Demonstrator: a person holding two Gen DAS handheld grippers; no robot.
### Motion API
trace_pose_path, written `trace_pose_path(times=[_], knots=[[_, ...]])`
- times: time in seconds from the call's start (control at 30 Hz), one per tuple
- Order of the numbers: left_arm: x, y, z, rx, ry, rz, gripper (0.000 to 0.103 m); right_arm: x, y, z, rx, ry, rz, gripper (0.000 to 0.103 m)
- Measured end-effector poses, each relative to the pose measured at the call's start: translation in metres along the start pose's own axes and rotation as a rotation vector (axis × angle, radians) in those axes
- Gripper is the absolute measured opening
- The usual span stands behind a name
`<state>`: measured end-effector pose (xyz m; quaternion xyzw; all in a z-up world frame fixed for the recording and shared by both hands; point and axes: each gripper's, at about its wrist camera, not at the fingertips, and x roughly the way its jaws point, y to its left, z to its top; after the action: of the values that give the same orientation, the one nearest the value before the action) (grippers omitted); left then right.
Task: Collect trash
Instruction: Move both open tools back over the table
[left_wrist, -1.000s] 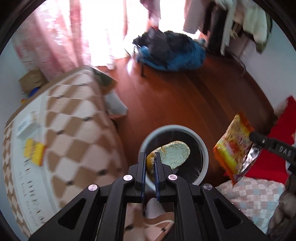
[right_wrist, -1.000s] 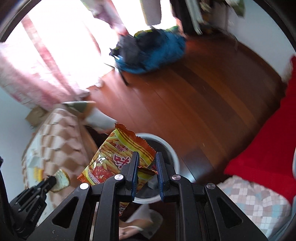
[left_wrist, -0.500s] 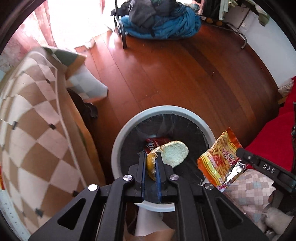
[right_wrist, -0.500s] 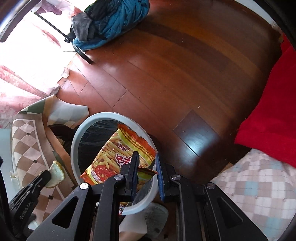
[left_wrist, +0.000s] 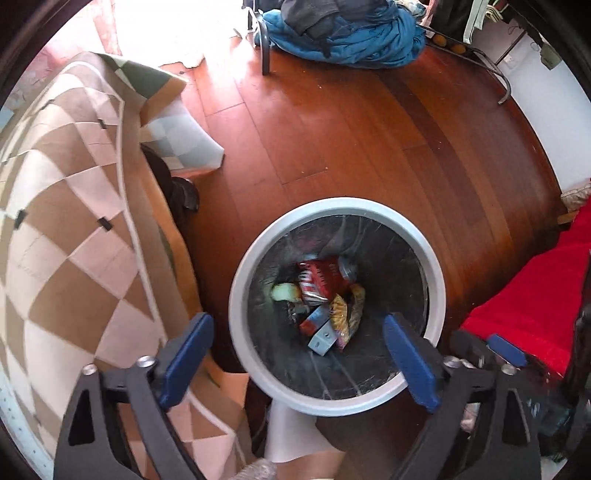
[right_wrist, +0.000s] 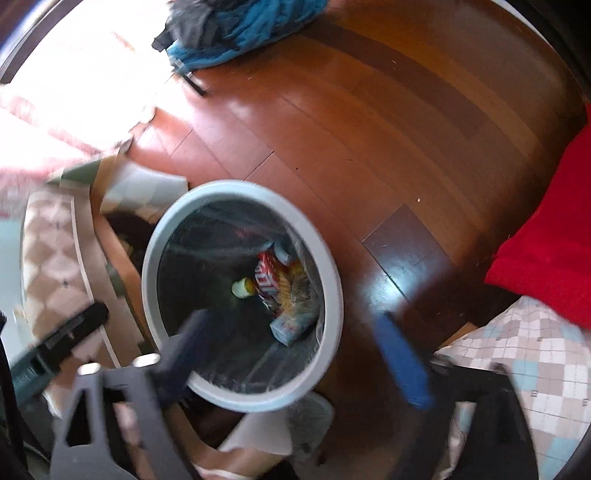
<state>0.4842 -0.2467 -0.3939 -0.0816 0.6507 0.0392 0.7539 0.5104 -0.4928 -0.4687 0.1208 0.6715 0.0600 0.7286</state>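
Drop step judged done: left gripper (left_wrist: 297, 363) and right gripper (right_wrist: 304, 363) both spread wide and empty above the round grey-rimmed bin with black liner (left_wrist: 334, 404). Inside at the bottom: yellow crinkled snack bag (left_wrist: 343, 314), pale bread-like scrap (left_wrist: 285, 292), red wrapper (left_wrist: 319, 277). Next, probably: lift clear, turn toward the checked brown-and-cream counter cloth (left_wrist: 74, 236), seek further trash.

Motion-blurred right hand-held gripper (right_wrist: 301, 354)
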Motion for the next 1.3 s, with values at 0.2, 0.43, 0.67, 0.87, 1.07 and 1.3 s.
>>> trace_pose_path(times=[0.2,0.43,0.67,0.87,1.07,1.3], knots=[[-0.015,0.005,-0.016,0.005,-0.022,0.043,0.098,-0.014,0.029,-0.025,-0.15,-0.013,-0.106,0.103],[-0.043,0.007,-0.034,0.007,-0.058,0.064,0.099,-0.047,0.042,-0.038,-0.195,-0.059,-0.15,0.103],[-0.087,0.008,-0.049,0.004,-0.117,0.052,0.099,-0.092,0.049,-0.047,-0.194,-0.098,-0.15,0.103],[-0.134,0.013,-0.067,0.004,-0.184,0.039,0.099,-0.141,0.061,-0.062,-0.207,-0.152,-0.141,0.103],[-0.183,0.021,-0.089,-0.007,-0.257,0.018,0.099,-0.194,0.078,-0.083,-0.22,-0.216,-0.118,0.103],[-0.236,0.036,-0.107,-0.02,-0.342,0.07,0.099,-0.246,0.098,-0.108,-0.226,-0.298,-0.095,0.103]])
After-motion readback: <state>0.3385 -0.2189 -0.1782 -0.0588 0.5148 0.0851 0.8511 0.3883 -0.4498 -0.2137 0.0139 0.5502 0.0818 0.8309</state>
